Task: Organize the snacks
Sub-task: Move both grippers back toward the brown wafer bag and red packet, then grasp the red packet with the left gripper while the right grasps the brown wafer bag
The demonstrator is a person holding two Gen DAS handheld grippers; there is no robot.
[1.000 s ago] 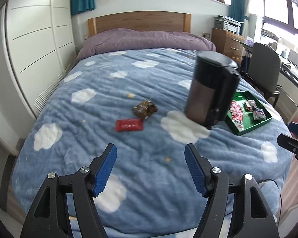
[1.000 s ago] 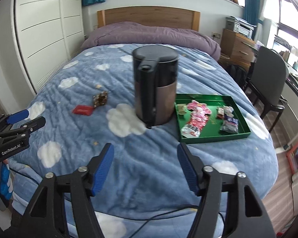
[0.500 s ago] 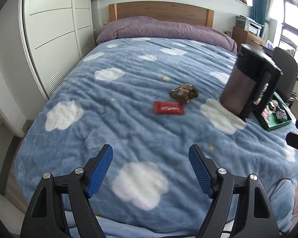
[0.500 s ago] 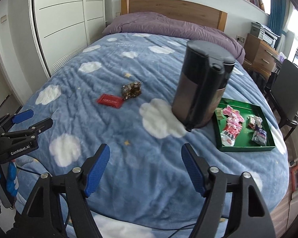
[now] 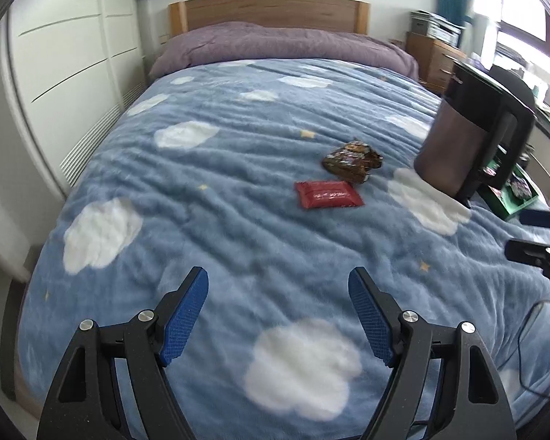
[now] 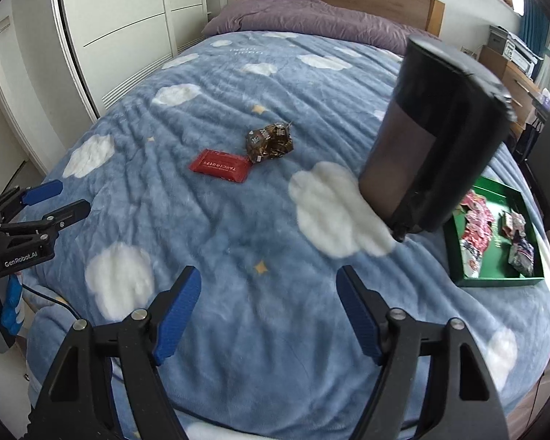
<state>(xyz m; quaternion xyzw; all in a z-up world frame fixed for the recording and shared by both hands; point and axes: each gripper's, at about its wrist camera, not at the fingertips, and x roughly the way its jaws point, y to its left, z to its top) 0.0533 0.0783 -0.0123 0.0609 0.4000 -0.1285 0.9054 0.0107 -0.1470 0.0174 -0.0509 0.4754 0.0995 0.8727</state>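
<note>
A red snack packet (image 5: 328, 193) (image 6: 220, 165) lies flat on the blue cloud blanket, with a crumpled brown snack wrapper (image 5: 352, 160) (image 6: 269, 142) just behind it. A green tray (image 6: 495, 280) (image 5: 513, 207) holding several snack packets (image 6: 476, 220) sits at the bed's right edge. My left gripper (image 5: 278, 275) (image 6: 68, 198) hovers open over the near part of the bed, short of the red packet, with nothing between its fingers. My right gripper (image 6: 267, 273) (image 5: 520, 231) hangs to its right; its jaws are opening and hold nothing.
A tall dark electric kettle (image 6: 432, 135) (image 5: 469, 139) stands on the blanket between the loose snacks and the tray. A purple pillow (image 5: 275, 44) and wooden headboard lie at the far end. White wardrobe doors (image 6: 121, 29) run along the left; a chair and desk stand to the right.
Both grippers have moved left and lower over the bed, so the red packet and brown wrapper look nearer. Both pairs of jaws stand wider than a second ago.
</note>
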